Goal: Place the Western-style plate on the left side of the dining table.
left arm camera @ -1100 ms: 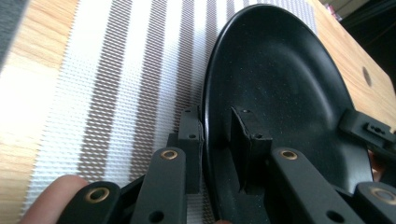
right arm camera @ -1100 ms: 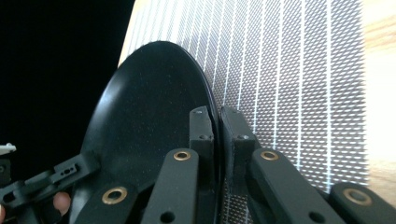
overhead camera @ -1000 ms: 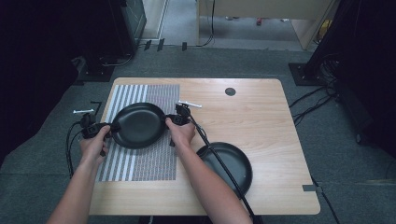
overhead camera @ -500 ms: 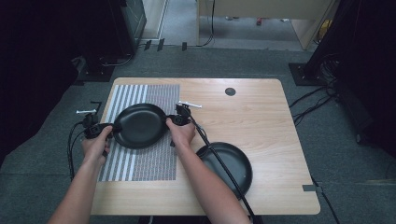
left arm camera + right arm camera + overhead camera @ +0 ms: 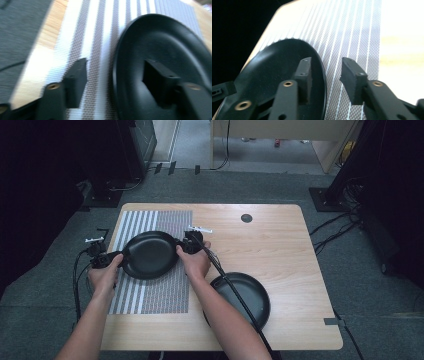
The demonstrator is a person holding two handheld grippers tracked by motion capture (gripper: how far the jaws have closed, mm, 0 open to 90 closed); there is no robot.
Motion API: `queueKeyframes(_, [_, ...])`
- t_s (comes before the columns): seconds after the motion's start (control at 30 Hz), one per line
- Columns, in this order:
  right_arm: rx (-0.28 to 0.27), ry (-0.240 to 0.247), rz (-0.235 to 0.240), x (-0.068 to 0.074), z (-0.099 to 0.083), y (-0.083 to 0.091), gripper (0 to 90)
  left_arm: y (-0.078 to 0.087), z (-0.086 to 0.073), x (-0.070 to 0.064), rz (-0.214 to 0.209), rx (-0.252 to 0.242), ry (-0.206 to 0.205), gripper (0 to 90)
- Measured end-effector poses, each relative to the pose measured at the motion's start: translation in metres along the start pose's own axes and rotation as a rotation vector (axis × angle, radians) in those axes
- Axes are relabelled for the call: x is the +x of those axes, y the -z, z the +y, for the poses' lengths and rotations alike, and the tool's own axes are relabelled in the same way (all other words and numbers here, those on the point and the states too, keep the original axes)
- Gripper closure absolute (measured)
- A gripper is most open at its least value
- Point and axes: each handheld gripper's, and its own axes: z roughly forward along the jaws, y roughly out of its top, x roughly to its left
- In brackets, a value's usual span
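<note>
Right, I've got the plate (image 5: pixel 150 254) between both hands over the mat (image 5: pixel 150 290), my left gripper (image 5: pixel 102 260) at its left rim, my right gripper (image 5: pixel 186 245) at its right. In the gripper views each pair of jaws straddles the rim with a gap showing, one jaw inside the dish, one outside, so neither is clamped yet. I'd say close both evenly and keep the plate level, or it tips. The second plate (image 5: pixel 245 292) sits apart on the tabletop (image 5: pixel 280 235).

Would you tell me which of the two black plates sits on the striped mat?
The far-left plate, between both grippers; the other plate lies on bare wood nearer the person.
</note>
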Motion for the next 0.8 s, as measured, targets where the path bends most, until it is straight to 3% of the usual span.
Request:
queueKeyframes(0.1, [-0.033, 0.037, 0.02, 0.002, 0.004, 0.005, 50.6, 0.005, -0.001, -0.003, 0.02, -0.008, -0.027, 24.8])
queueKeyframes(0.2, [-0.04, 0.077, 0.019, 0.007, 0.011, 0.016, 43.4, 0.014, -0.002, -0.015, 0.054, -0.043, -0.113, 17.2])
queueKeyframes(0.27, [-0.014, 0.089, 0.016, 0.01, 0.016, 0.028, 37.5, 0.026, -0.003, -0.027, 0.014, -0.09, -0.151, 13.2])
queueKeyframes(0.3, [-0.015, 0.086, 0.023, 0.012, 0.018, 0.033, 36.2, 0.026, -0.003, -0.027, 0.014, -0.09, -0.151, 12.1])
queueKeyframes(0.33, [-0.015, 0.098, 0.034, 0.013, 0.018, 0.037, 35.1, 0.035, -0.004, -0.036, -0.018, -0.127, -0.195, 9.4])
queueKeyframes(0.37, [-0.01, 0.127, 0.044, 0.014, 0.018, 0.042, 32.9, 0.035, -0.004, -0.036, -0.018, -0.127, -0.195, 8.5])
queueKeyframes(0.4, [-0.008, 0.144, 0.045, 0.014, 0.018, 0.046, 32.1, 0.045, -0.005, -0.044, -0.046, -0.167, -0.223, 8.2])
queueKeyframes(0.43, [-0.008, 0.144, 0.045, 0.014, 0.018, 0.046, 32.1, 0.045, -0.005, -0.044, -0.046, -0.167, -0.223, 7.1])
queueKeyframes(0.47, [-0.008, 0.178, 0.046, 0.016, 0.018, 0.055, 29.6, 0.053, -0.007, -0.051, -0.066, -0.193, -0.25, 5.6])
queueKeyframes(0.53, [-0.006, 0.205, 0.042, 0.017, 0.018, 0.06, 28.7, 0.056, -0.008, -0.053, -0.083, -0.201, -0.259, 3.2])
queueKeyframes(0.57, [-0.009, 0.232, 0.04, 0.017, 0.019, 0.071, 28.1, 0.062, -0.011, -0.057, -0.087, -0.207, -0.283, 2.4])
queueKeyframes(0.7, [-0.011, 0.249, 0.044, 0.016, 0.02, 0.085, 27.5, 0.069, -0.018, -0.063, -0.084, -0.219, -0.292, 2.4])
queueKeyframes(0.8, [-0.018, 0.299, 0.028, 0.011, 0.019, 0.107, 27.4, 0.075, -0.026, -0.068, -0.085, -0.218, -0.294, 2.3])
